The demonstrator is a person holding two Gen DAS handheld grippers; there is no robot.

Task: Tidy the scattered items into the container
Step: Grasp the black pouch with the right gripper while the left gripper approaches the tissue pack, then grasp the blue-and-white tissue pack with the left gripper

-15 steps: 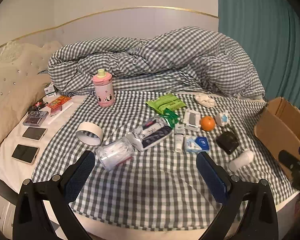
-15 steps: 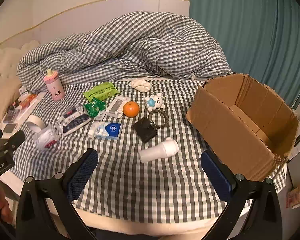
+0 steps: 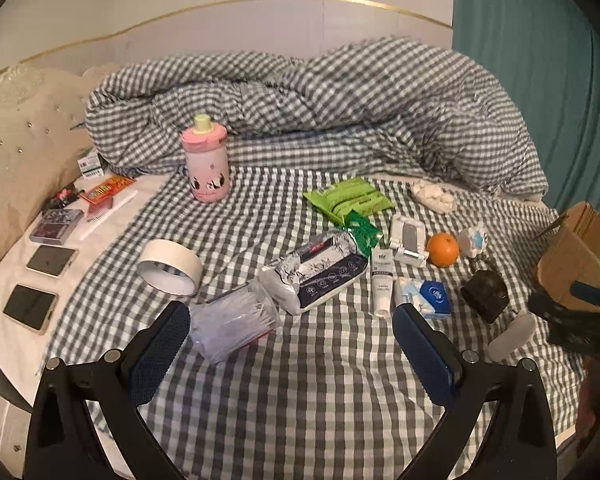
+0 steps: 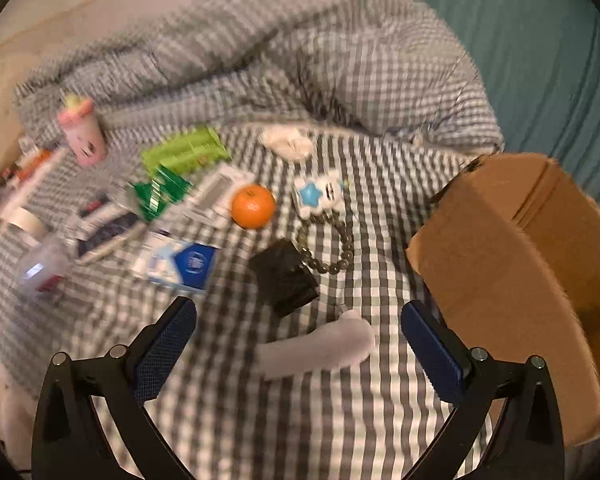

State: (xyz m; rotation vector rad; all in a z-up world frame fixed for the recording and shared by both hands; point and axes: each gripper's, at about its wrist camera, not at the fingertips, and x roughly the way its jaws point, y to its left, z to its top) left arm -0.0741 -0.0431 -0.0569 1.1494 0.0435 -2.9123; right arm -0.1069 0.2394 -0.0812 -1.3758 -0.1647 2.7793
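Far left on the checked bedspread (image 3: 320, 380), a tape roll (image 3: 170, 266) lies by the clear packet (image 3: 236, 326); the left gripper (image 3: 292, 340) hangs above with jaws wide, holding nothing. Middle ground: orange (image 4: 253, 206), black pouch (image 4: 284, 276), white tube (image 4: 316, 352). The right gripper (image 4: 298, 338) spreads wide over that tube, not touching. Far right, the cardboard box (image 4: 520, 272) stands open.

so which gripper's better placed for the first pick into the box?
Right, probably. The right gripper is open right over the white bottle, with the box beside it. The left gripper is open too, near the clear bag, farther from the box.
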